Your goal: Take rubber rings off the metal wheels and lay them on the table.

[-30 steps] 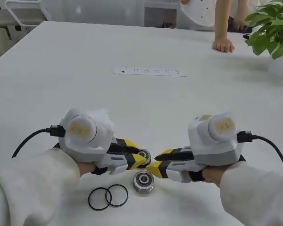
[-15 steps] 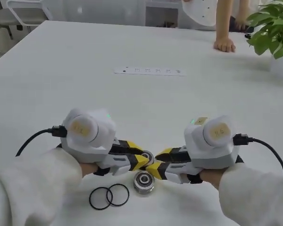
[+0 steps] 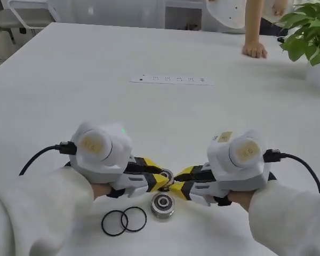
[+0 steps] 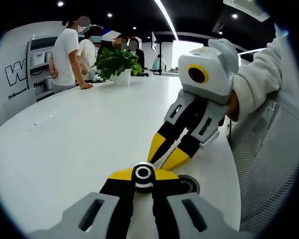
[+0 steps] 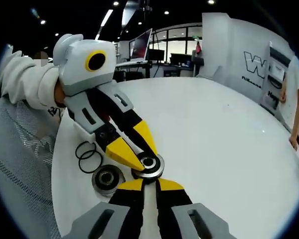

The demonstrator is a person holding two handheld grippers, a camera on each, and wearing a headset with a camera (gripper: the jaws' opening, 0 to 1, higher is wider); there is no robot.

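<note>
Left gripper (image 3: 159,181): its jaws pinch the held wheel from the person's left. The left gripper view shows the yellow tips clamped on either side of it.
Held wheel (image 3: 166,175): a small metal wheel with a dark centre. It sits between the two sets of tips, above the desk's near edge and just beyond the loose wheel.
Right gripper (image 3: 176,188): it comes in from the person's right, tip to tip with the left one. Its jaws are drawn close together at the rim of the held wheel. Whether they nip any rubber there, I cannot tell.
Loose wheel (image 3: 162,205): it lies flat on the desk near the near edge, below the meeting tips and apart from them.
Rubber rings (image 3: 124,220): two thin black rings lie flat on the desk, overlapping each other a little. They are just left of the loose wheel, close to the near edge.
Desk (image 3: 96,69): white and broad.
Power strip (image 3: 170,80): long and white, it lies flat toward the far half of the desk, well apart from the grippers.
Plant (image 3: 306,29): green leaves at the far right corner.
Another person's hand (image 3: 254,50): it rests on the desk by the far edge, left of the plant.
</note>
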